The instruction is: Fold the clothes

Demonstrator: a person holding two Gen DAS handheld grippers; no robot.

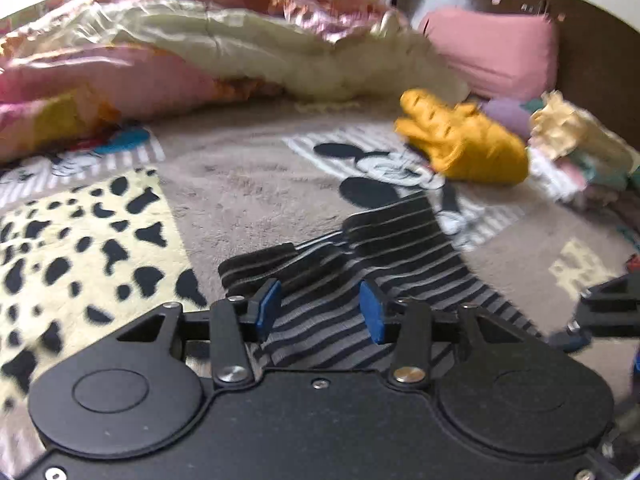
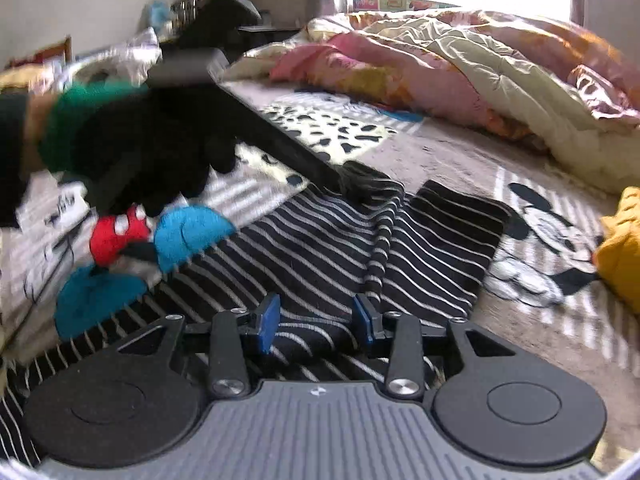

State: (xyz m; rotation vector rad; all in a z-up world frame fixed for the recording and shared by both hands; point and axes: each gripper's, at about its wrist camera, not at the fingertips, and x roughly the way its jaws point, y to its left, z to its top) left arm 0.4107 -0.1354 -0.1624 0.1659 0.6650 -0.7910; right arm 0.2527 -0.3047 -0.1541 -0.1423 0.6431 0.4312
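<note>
A black garment with thin white stripes (image 1: 384, 256) lies flat on the bed, with a folded ridge running down its middle (image 2: 380, 248). My left gripper (image 1: 320, 309) hovers over its near edge. The blue pads (image 1: 269, 306) stand apart and striped cloth shows below the gap, not pinched. My right gripper (image 2: 316, 318) is also open low over the same garment (image 2: 320, 248). A black-gloved hand with a green cuff (image 2: 132, 148) holds the left tool's long black body (image 2: 280, 136), whose tip reaches the garment's far edge. Part of the right tool (image 1: 608, 308) shows at the right edge.
The bed is covered by a plush cartoon-mouse blanket (image 1: 248, 176) with a spotted patch (image 1: 80, 248). A crumpled yellow garment (image 1: 468, 148) (image 2: 624, 248) lies beyond the striped one. A bunched quilt (image 1: 200, 40) (image 2: 480, 64), a pink pillow (image 1: 492, 48) and a clothes pile (image 1: 576, 148) line the far side.
</note>
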